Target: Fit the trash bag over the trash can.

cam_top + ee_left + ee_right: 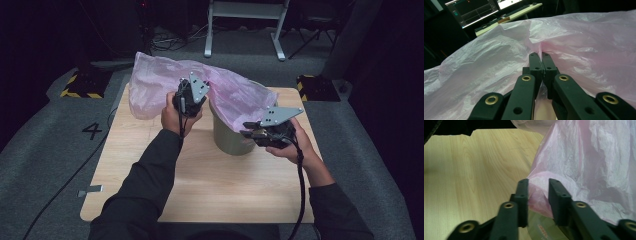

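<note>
Taking the grey bin (231, 135) as my landmark: my right gripper (537, 185) is at the bin's near right side, at rim height. Its jaws stand parted, one on each side of a bulging fold of the pink plastic bag (584, 165) where that film hangs over the bin's edge; I cannot tell whether the pads press on the fold. Below that fold, a strip of the bin's wall with a small label shows between my jaws.

The bin stands upright near the middle of the wooden table (210, 185), slightly toward its far right part.

My left gripper (541, 58) is at the bin's left, just above its rim, with jaws clenched flat together on a pinch of the bag, the film puckering from that grip.

Beyond the bin, the bag billows up and spreads to the far left, past the table's far edge.
</note>
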A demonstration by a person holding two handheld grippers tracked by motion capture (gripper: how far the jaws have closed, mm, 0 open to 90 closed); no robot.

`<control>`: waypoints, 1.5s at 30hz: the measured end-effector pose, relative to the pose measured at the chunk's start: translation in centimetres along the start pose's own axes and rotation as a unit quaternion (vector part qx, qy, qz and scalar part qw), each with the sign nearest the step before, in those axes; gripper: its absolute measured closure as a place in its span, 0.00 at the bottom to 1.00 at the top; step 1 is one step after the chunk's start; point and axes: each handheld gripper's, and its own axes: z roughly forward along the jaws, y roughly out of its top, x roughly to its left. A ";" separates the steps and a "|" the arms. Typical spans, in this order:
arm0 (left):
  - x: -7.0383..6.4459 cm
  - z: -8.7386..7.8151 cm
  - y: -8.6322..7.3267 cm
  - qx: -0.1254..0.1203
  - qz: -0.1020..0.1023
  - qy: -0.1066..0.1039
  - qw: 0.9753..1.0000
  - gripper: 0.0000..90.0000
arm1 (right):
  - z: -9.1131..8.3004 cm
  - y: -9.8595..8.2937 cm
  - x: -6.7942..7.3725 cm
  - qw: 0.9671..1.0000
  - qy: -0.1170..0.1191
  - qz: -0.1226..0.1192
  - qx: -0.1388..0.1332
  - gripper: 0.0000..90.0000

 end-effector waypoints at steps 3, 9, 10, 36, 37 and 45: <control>0.0 -0.1 -0.1 -0.003 0.001 -0.002 1.000 0.99 | 0.1 0.0 -0.2 1.000 -0.011 0.008 0.003 0.93; -0.3 -0.5 -0.2 -0.008 0.011 -0.015 1.000 0.99 | 0.0 -0.1 -0.8 0.999 -0.034 0.033 0.001 0.99; -0.3 -0.5 -0.2 -0.008 0.011 -0.015 1.000 0.99 | -0.1 -0.1 -1.0 0.998 -0.043 0.040 0.000 0.99; -0.8 -3.0 -2.1 -0.039 0.062 -0.058 0.996 0.99 | -2.8 0.3 -5.5 0.984 -0.079 0.155 -0.025 0.43; -0.9 -3.0 -2.1 -0.039 0.065 -0.060 0.995 0.99 | -3.0 0.4 -5.6 0.983 -0.089 0.155 -0.031 0.43; -1.3 -3.3 -3.1 -0.033 0.083 -0.104 0.991 0.99 | -2.3 1.4 -7.8 0.978 -0.151 0.139 -0.028 0.35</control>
